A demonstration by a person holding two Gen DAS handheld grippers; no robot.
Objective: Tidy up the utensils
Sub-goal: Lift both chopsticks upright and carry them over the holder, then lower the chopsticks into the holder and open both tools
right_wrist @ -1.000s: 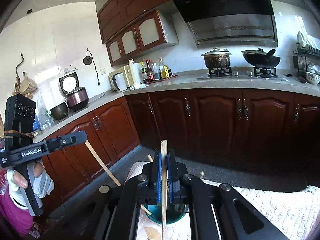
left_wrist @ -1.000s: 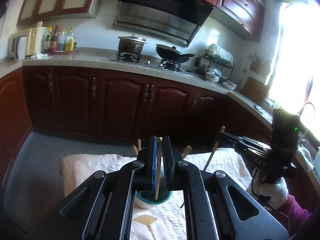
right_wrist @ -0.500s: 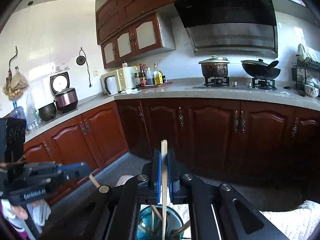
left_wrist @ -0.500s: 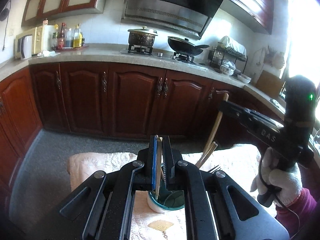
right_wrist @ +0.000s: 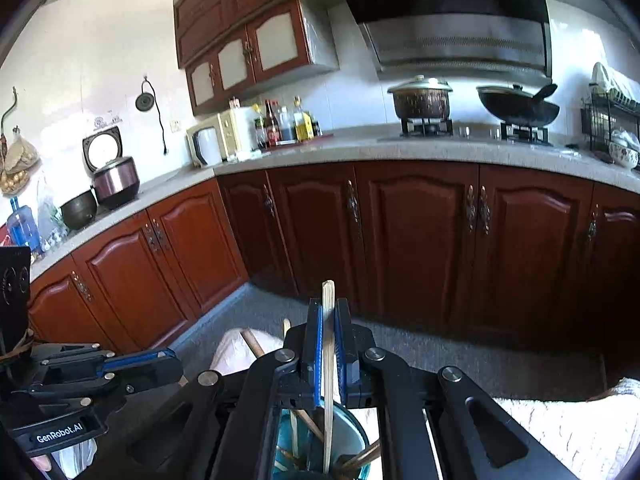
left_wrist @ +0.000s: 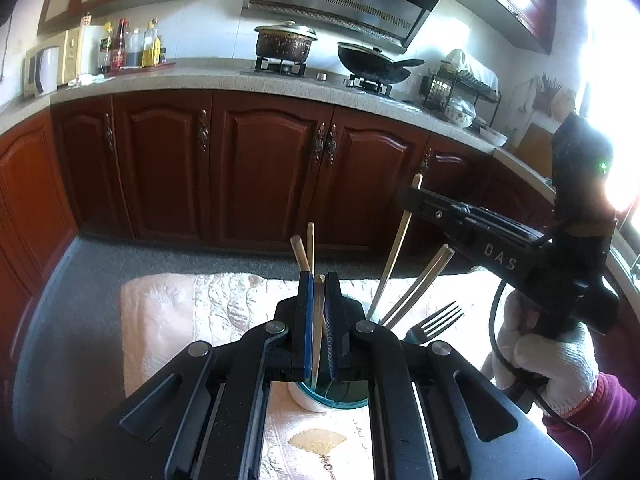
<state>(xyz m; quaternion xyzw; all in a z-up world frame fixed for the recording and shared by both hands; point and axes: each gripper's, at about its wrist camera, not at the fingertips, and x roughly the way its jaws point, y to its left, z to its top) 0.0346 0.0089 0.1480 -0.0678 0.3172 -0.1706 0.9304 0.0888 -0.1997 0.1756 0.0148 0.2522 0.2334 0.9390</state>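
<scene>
My left gripper (left_wrist: 318,280) is shut on a wooden chopstick (left_wrist: 318,332) whose lower end stands in a teal cup (left_wrist: 336,396) on the pale quilted cloth (left_wrist: 192,312). Other chopsticks (left_wrist: 416,284) and a metal fork (left_wrist: 438,318) lean out of the cup. My right gripper (right_wrist: 328,304) is shut on another chopstick (right_wrist: 328,360) that reaches down into the same cup (right_wrist: 352,428). In the left wrist view the right gripper (left_wrist: 408,196) is above and to the right of the cup; the left gripper (right_wrist: 172,360) shows at lower left in the right wrist view.
Dark red cabinets (left_wrist: 272,168) under a stone countertop (left_wrist: 200,80) run behind the cloth. A pot (left_wrist: 284,42) and a wok (left_wrist: 372,66) sit on the stove. A dish rack (left_wrist: 460,88) stands at the right. Grey floor (left_wrist: 100,264) surrounds the cloth.
Both grippers have come lower and closer over the cup, each still holding its chopstick. The right gripper's chopstick now reaches down inside the cup.
</scene>
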